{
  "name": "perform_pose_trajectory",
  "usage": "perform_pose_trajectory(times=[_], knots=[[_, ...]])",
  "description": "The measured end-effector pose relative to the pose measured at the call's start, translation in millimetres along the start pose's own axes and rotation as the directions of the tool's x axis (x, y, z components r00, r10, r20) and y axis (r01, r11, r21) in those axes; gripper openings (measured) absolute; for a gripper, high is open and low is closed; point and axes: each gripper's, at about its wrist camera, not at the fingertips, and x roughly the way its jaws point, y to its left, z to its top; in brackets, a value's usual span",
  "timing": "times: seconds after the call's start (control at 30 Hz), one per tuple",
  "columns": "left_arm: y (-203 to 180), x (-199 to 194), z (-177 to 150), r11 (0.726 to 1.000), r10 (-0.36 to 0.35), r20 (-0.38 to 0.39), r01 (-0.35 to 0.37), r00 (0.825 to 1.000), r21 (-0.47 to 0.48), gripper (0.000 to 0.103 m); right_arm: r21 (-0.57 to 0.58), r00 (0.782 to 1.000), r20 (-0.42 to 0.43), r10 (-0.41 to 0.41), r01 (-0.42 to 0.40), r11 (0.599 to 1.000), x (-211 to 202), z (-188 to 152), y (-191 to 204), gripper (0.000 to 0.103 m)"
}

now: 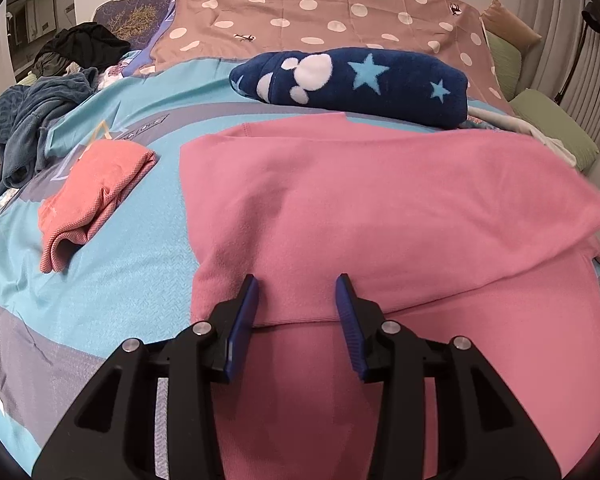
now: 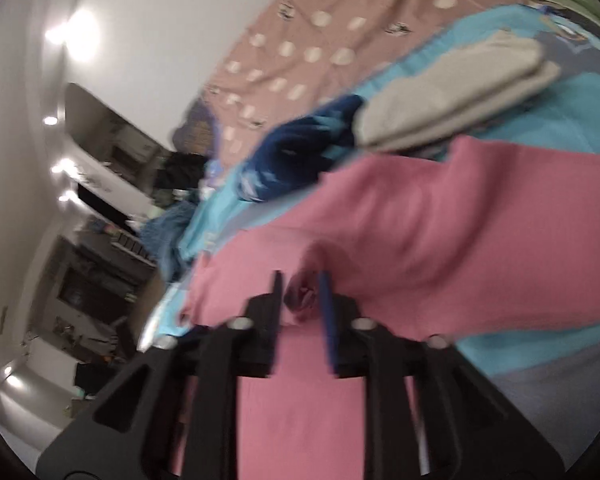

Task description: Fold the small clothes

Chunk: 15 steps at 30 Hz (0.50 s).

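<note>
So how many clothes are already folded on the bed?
3, by my count: a coral piece at left, a navy starred one at the back, and a grey one on the right. The pink garment is mid-fold. The heap at far left may hide more.

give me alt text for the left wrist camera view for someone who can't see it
The left tool hangs with its jaws apart over the folded edge of a pink garment spread on a blue and grey bedspread. A folded coral garment lies to its left, and a rolled navy star-print fleece lies beyond it.
</note>
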Motion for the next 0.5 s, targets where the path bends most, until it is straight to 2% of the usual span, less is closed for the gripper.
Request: perform_pose_trajectory(times=[0.07, 0.1, 0.2, 0.27, 0.3, 0.37, 0.43, 0.5], knots=[[-2, 0, 0, 1.000, 0.001, 0.001, -0.001, 1.000, 0.000, 0.043, 0.037, 0.994, -0.035, -0.100, 0.102, 0.994, 3, -4, -22, 0.034], [-2, 1, 0, 1.000, -0.001, 0.000, 0.001, 1.000, -0.001, 0.043, 0.063, 0.994, -0.049, -0.100, 0.103, 0.993, 5, -6, -31, 0.034], [-4, -2, 2, 1.000, 0.008, -0.004, -0.008, 1.000, -0.016, 0.042, 0.162, 0.996, -0.092, 0.012, 0.003, 0.987, 14, -11, -53, 0.034], [-10, -5, 5, 0.999, 0.010, -0.014, -0.010, 1.000, -0.039, 0.042, 0.177, 0.994, -0.094, 0.052, -0.034, 0.984, 18, -10, -55, 0.035], [-17, -8, 7, 0.999, -0.029, -0.014, 0.029, 0.999, -0.040, 0.042, 0.177, 0.994, -0.094, 0.063, -0.046, 0.983, 22, -7, -55, 0.036], [-41, -14, 11, 0.993, -0.118, -0.006, 0.118, 0.993, 0.002, 0.043, 0.170, 0.990, -0.111, 0.085, -0.066, 0.983, 31, 0, -51, 0.054], [-77, -20, 14, 0.979, -0.189, 0.005, 0.188, 0.982, 0.083, 0.043, 0.173, 0.981, -0.170, 0.088, -0.058, 0.983, 51, 10, -46, 0.063], [-112, -20, 15, 0.954, -0.267, -0.012, 0.266, 0.964, 0.141, 0.047, 0.195, 0.979, -0.190, 0.074, -0.036, 0.980, 64, 22, -44, 0.063]])
